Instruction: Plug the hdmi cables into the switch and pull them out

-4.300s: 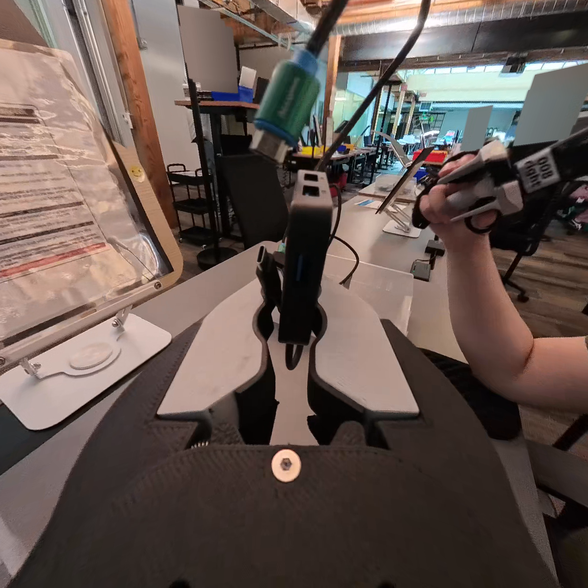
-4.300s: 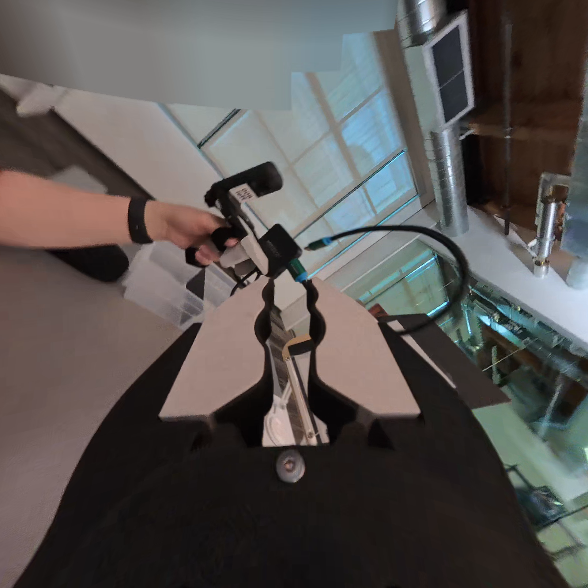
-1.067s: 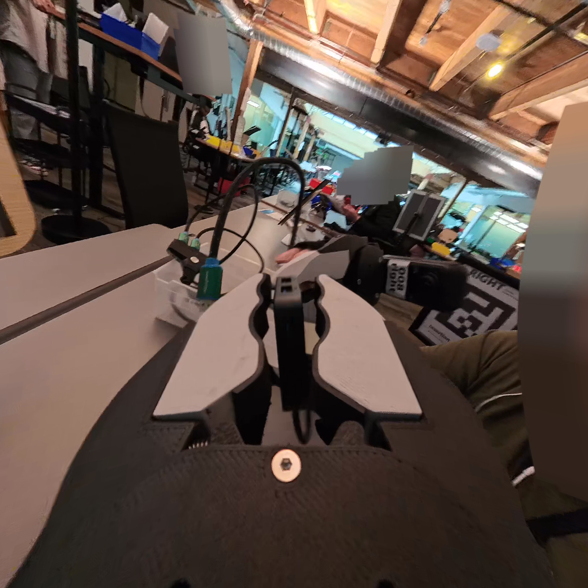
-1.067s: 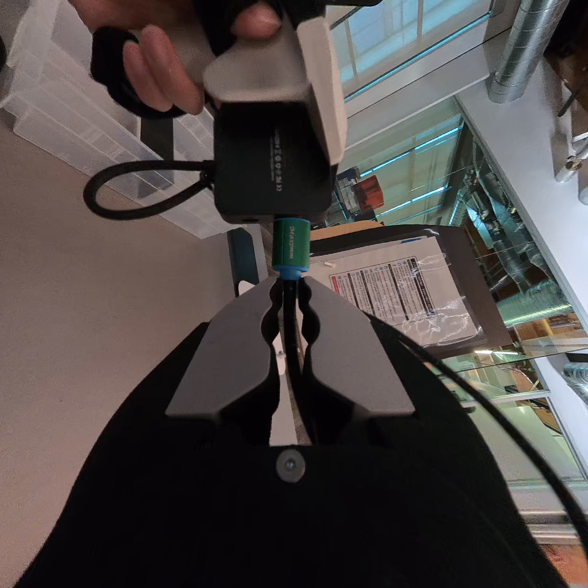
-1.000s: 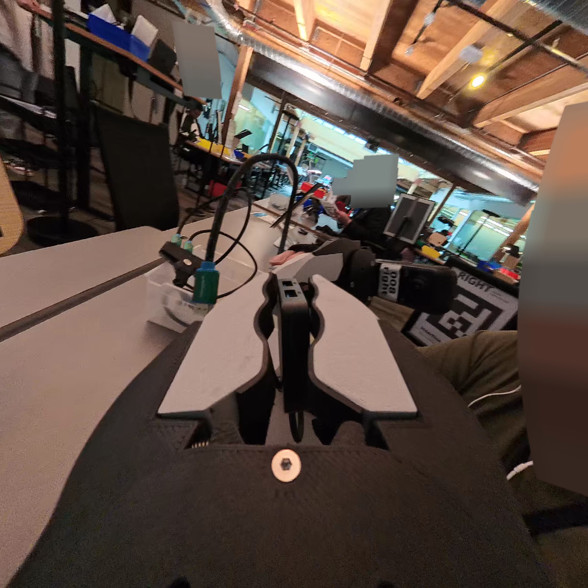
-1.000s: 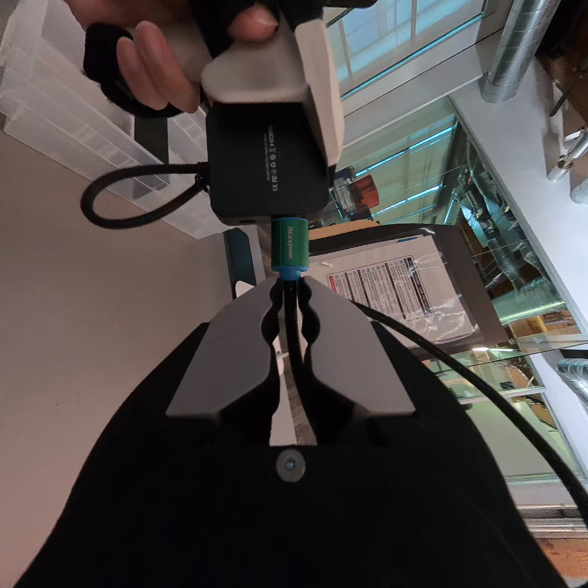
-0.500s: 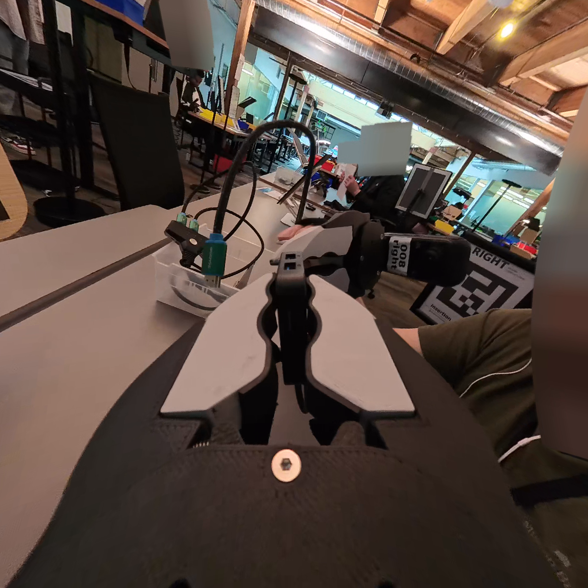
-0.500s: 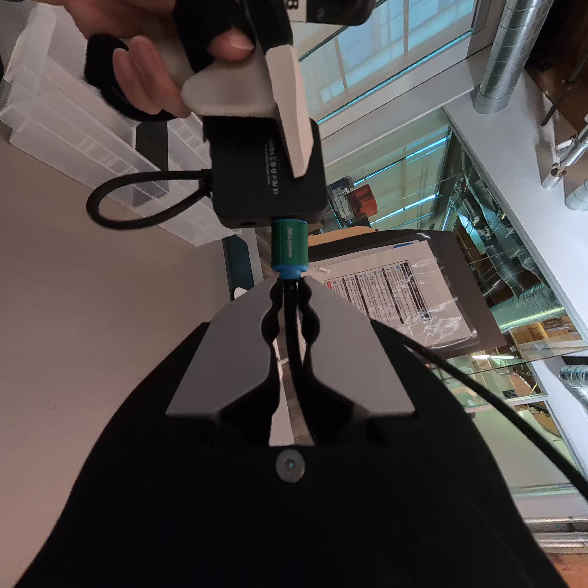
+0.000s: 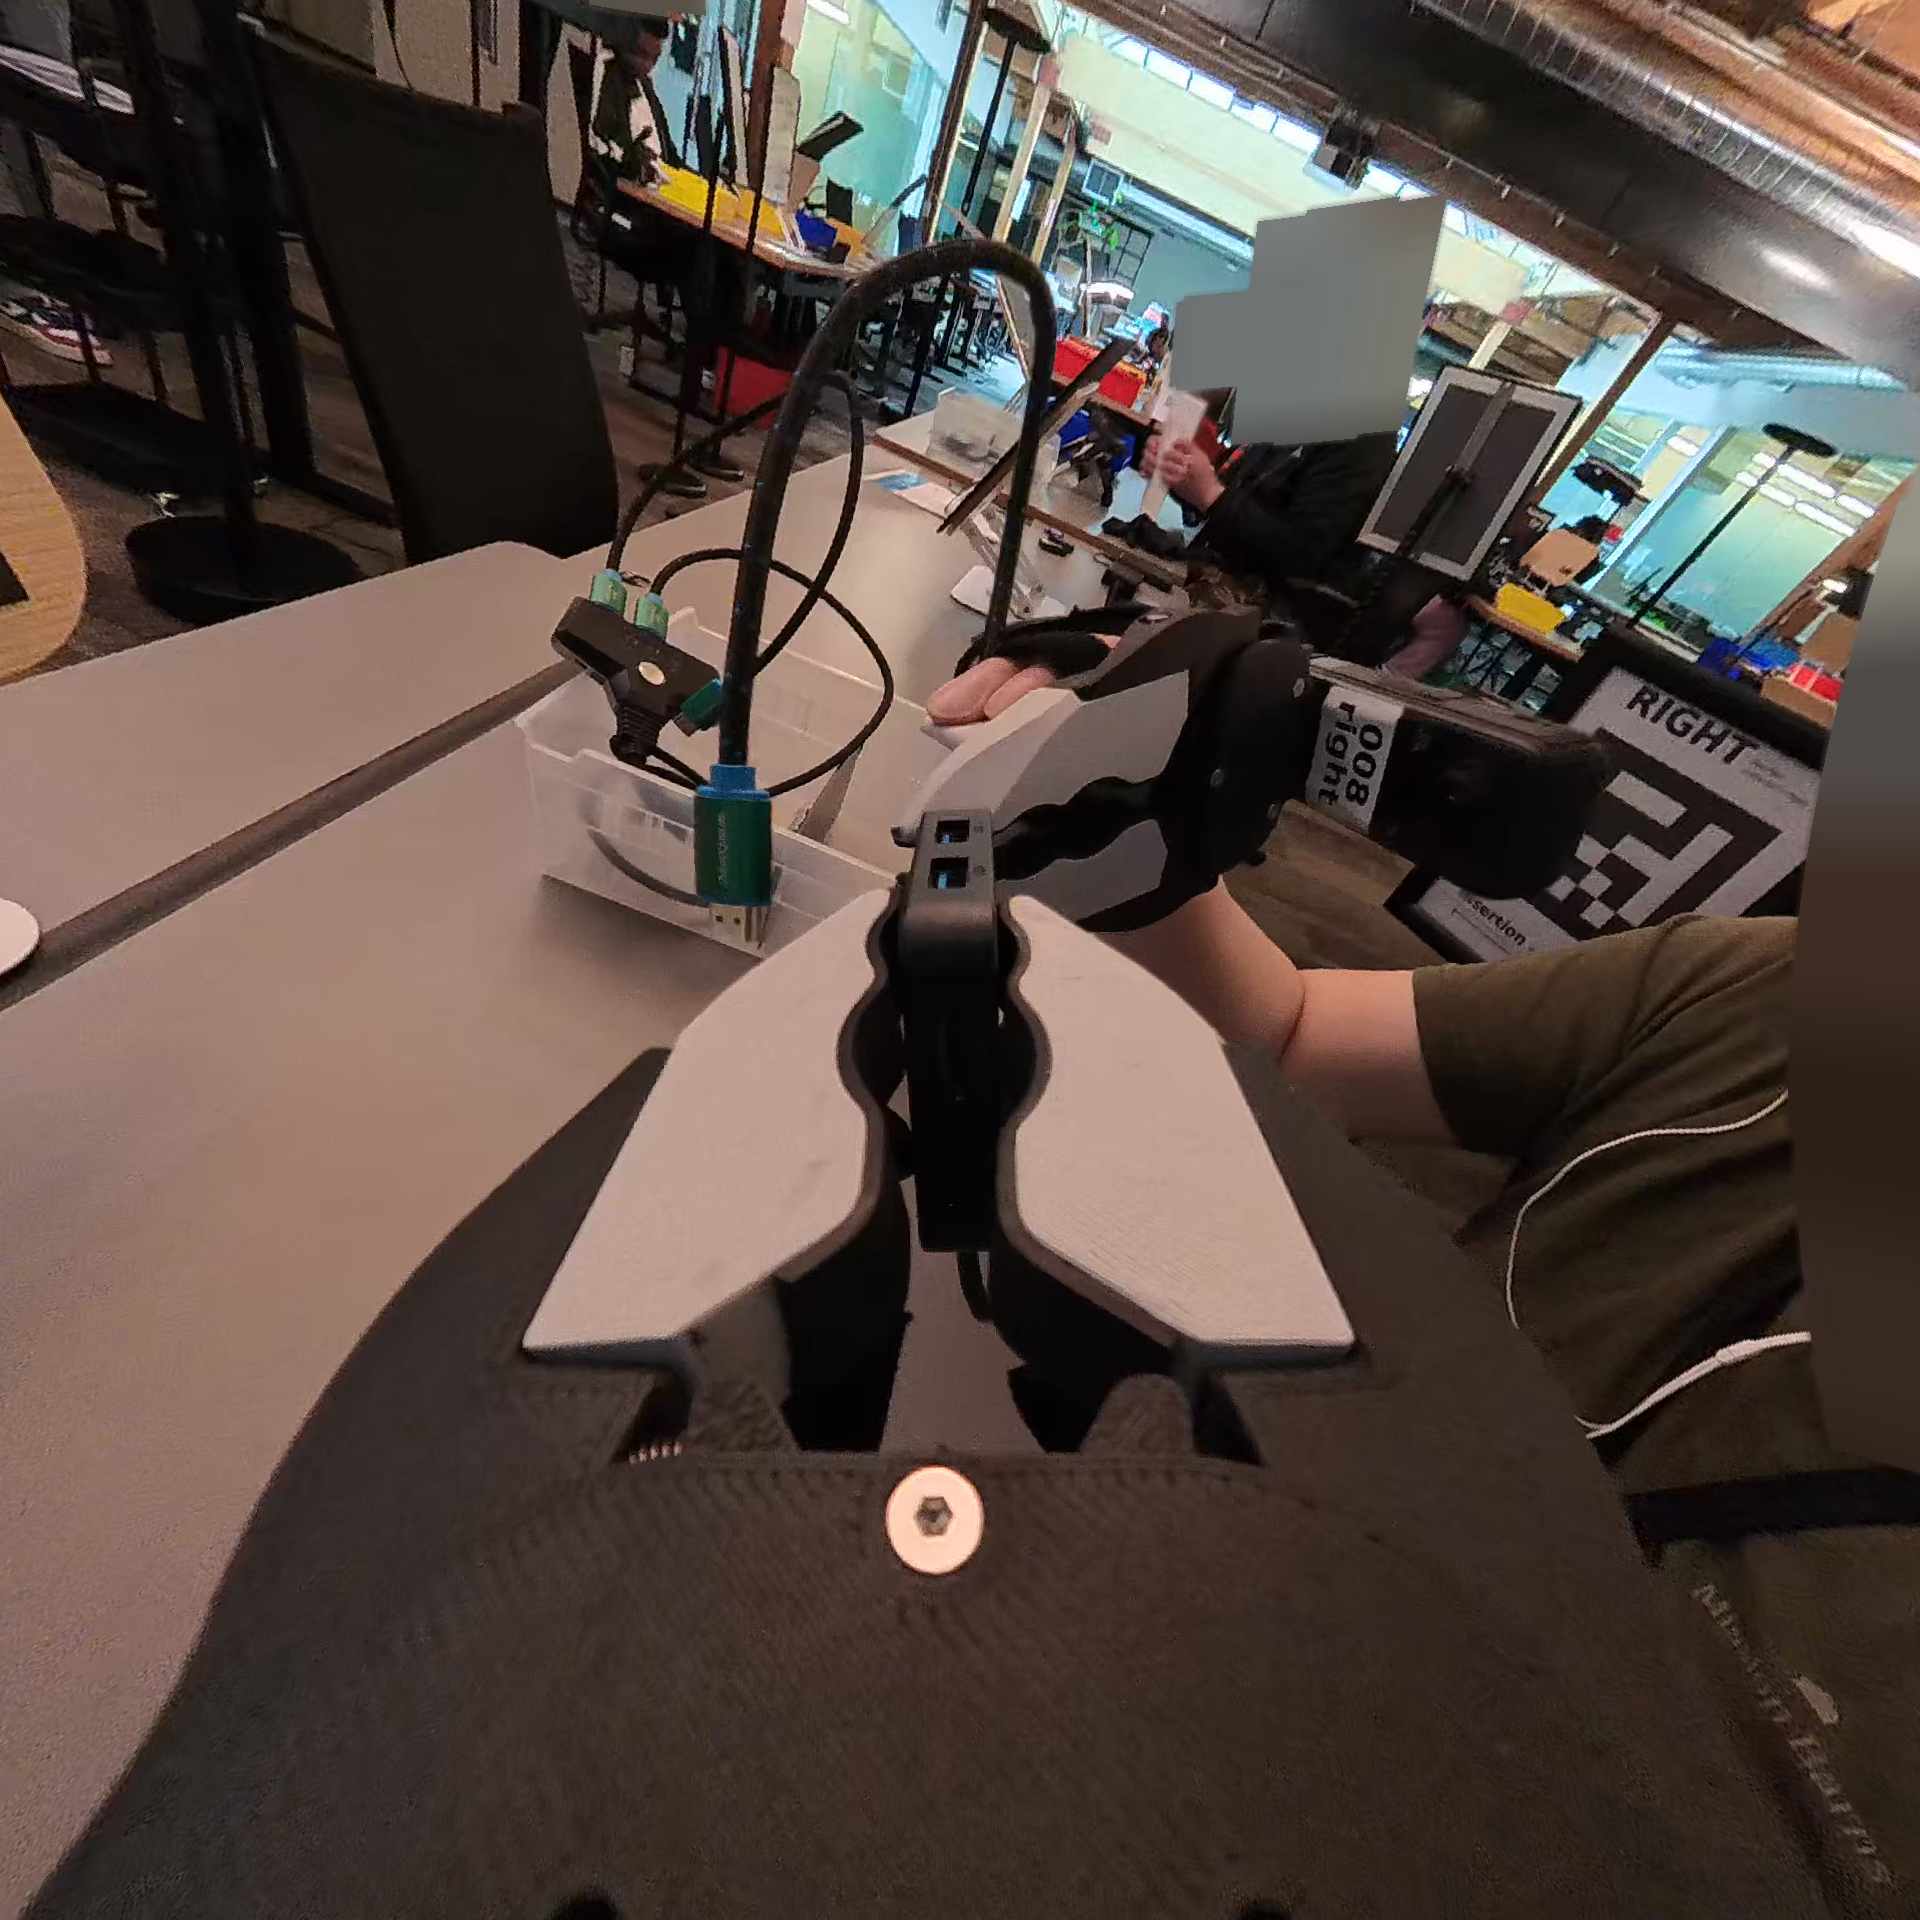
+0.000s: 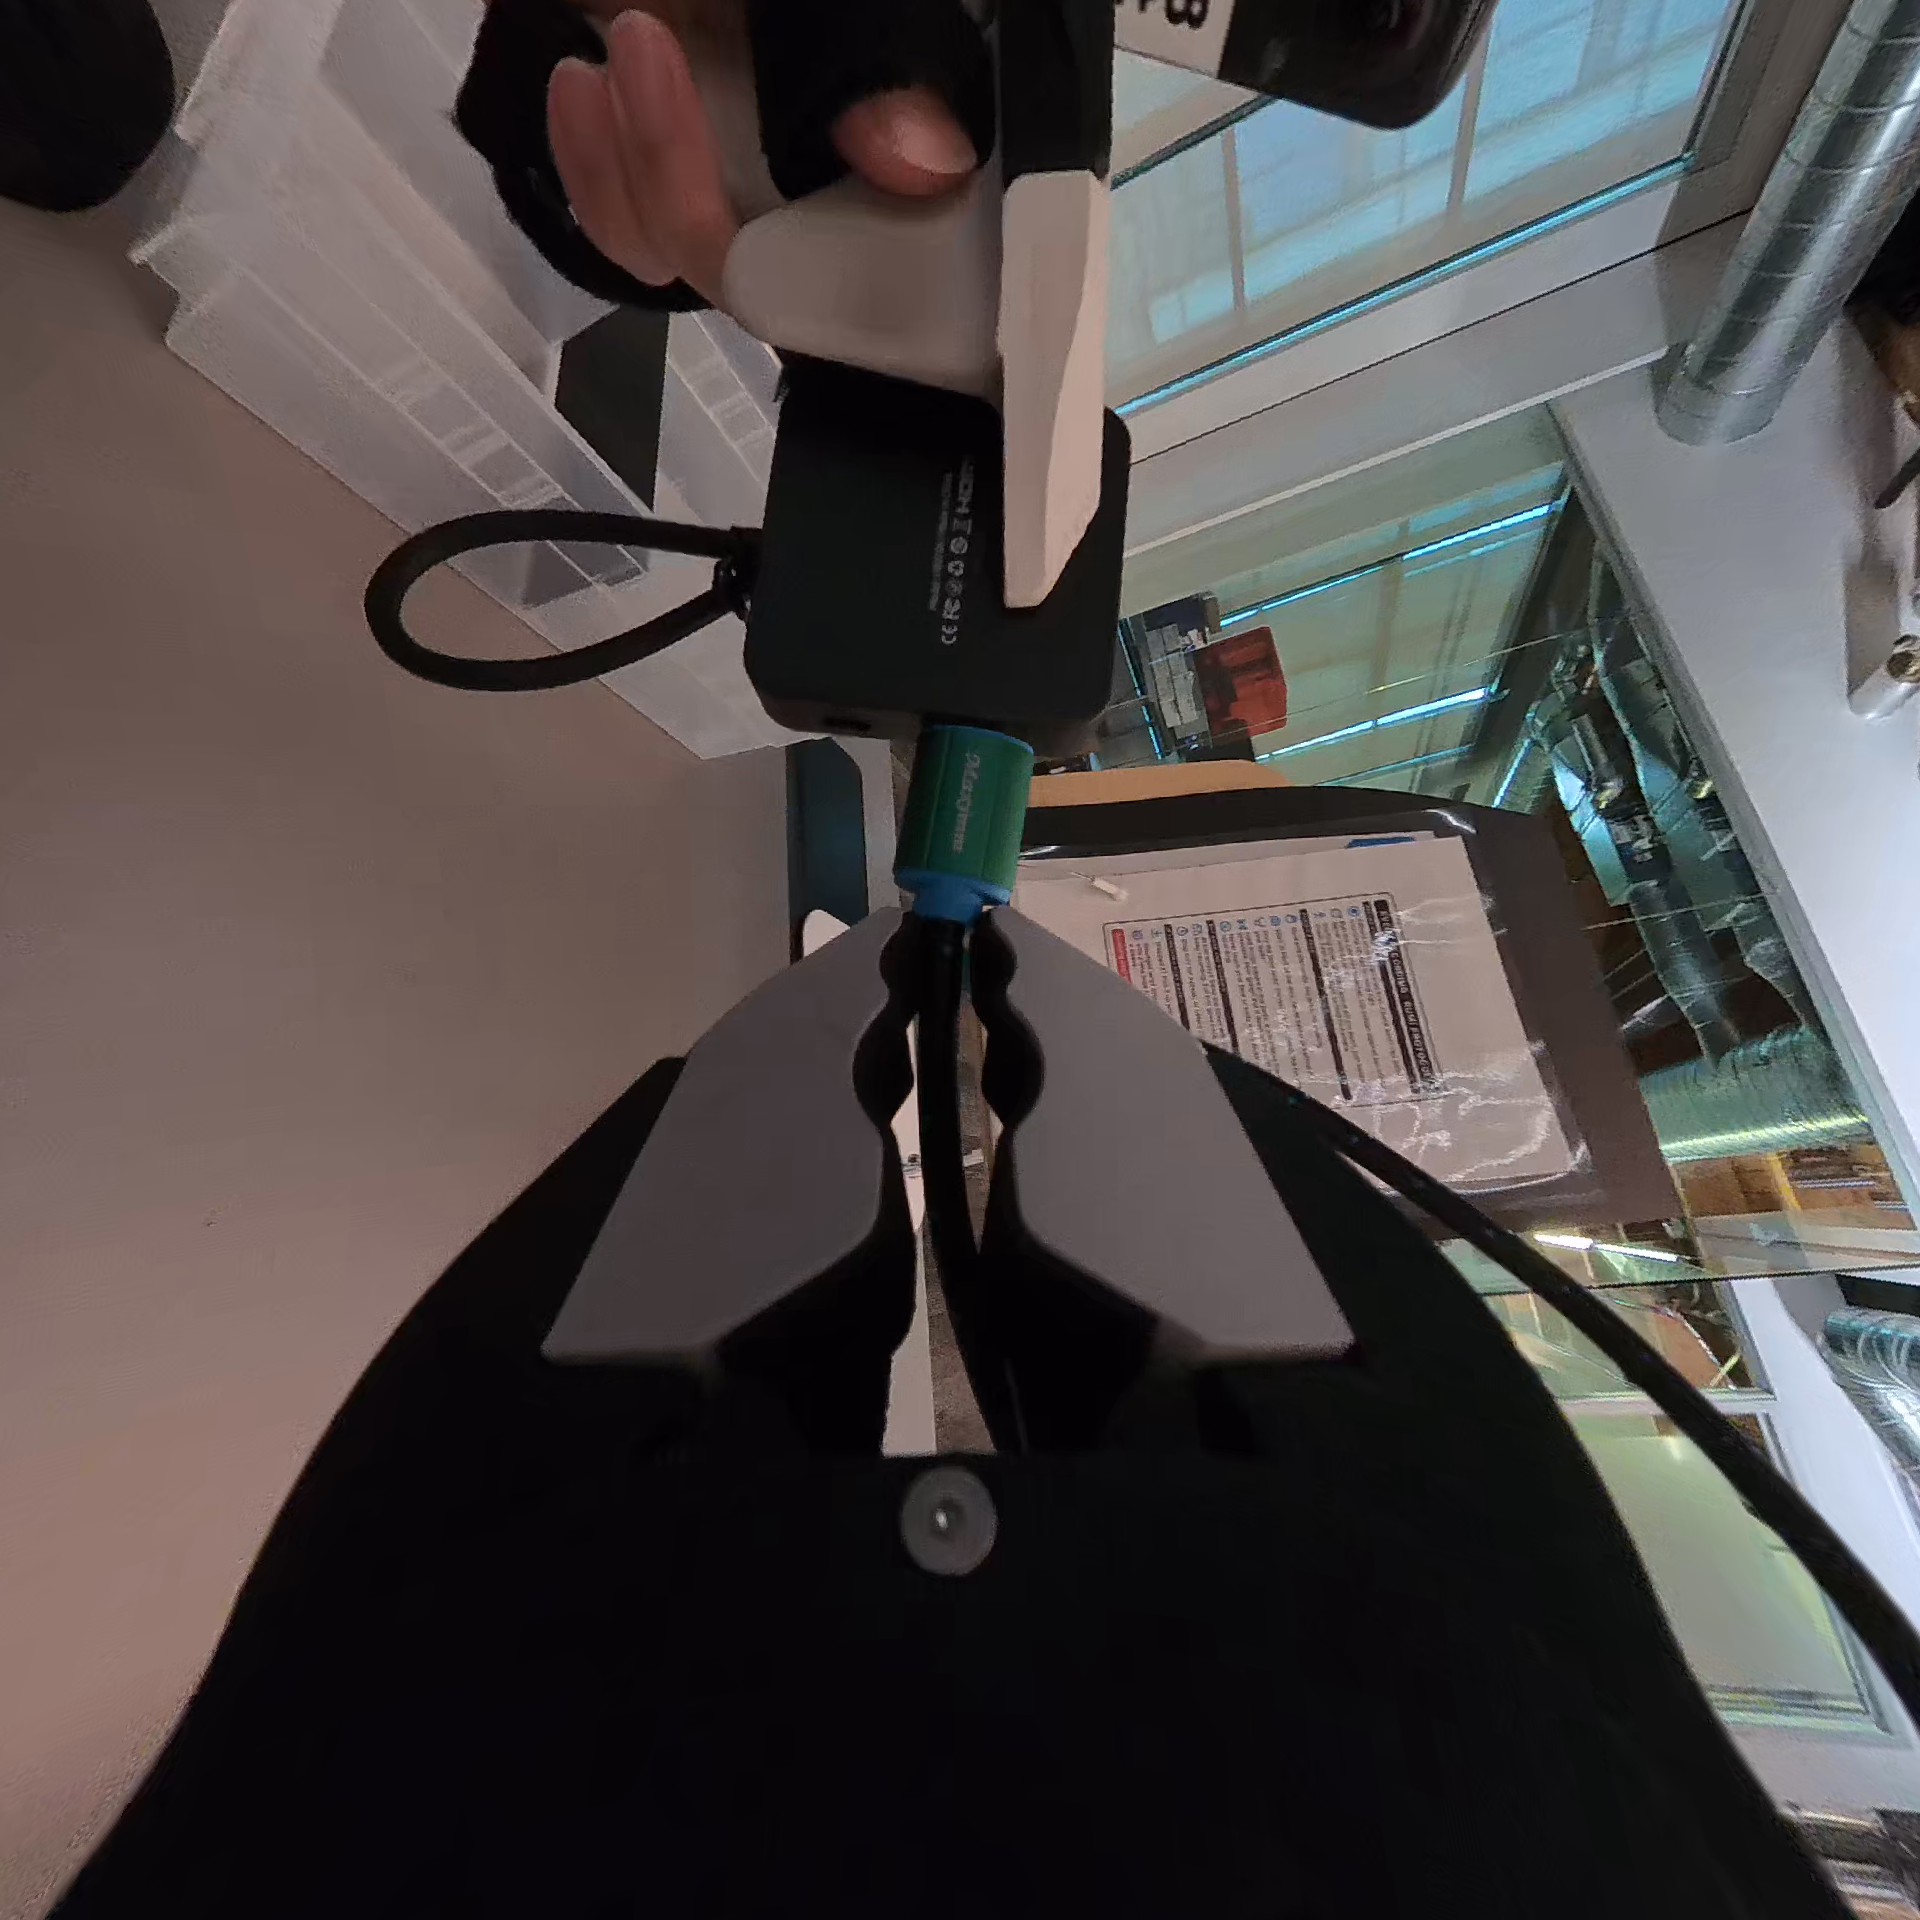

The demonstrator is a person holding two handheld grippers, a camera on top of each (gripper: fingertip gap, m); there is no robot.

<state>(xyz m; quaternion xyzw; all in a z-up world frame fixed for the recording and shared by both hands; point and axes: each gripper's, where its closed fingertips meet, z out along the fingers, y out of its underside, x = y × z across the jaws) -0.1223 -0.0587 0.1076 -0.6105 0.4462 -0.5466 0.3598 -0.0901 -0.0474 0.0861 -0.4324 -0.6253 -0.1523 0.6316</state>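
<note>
In the left wrist view my left gripper [image 9: 945, 914] is shut on a black switch [image 9: 948, 1039], held edge-on with its blue ports facing away. My right gripper [image 9: 997, 821] meets its far end from the right. In the right wrist view my right gripper [image 10: 940, 920] is shut on a black HDMI cable [image 10: 951, 1122] just behind its green plug [image 10: 961, 821]. The plug sits in the switch [image 10: 883, 582]. The left gripper's white fingers [image 10: 1044, 395] clamp the switch. The cable's other green plug [image 9: 732, 842] hangs free over the table.
A clear bin [image 9: 582, 769] on the grey table [image 9: 260, 1039] holds a second black adapter [image 9: 634, 665] with green plugs. A laminated sheet on a stand [image 10: 1299, 997] and clear organiser boxes [image 10: 416, 343] stand nearby. A person [image 9: 1278, 499] sits at a far desk.
About four seconds ago the green plug was outside the switch; now it sits in the port. Over the last second the left gripper tilted the switch a little, and both grips stayed shut.
</note>
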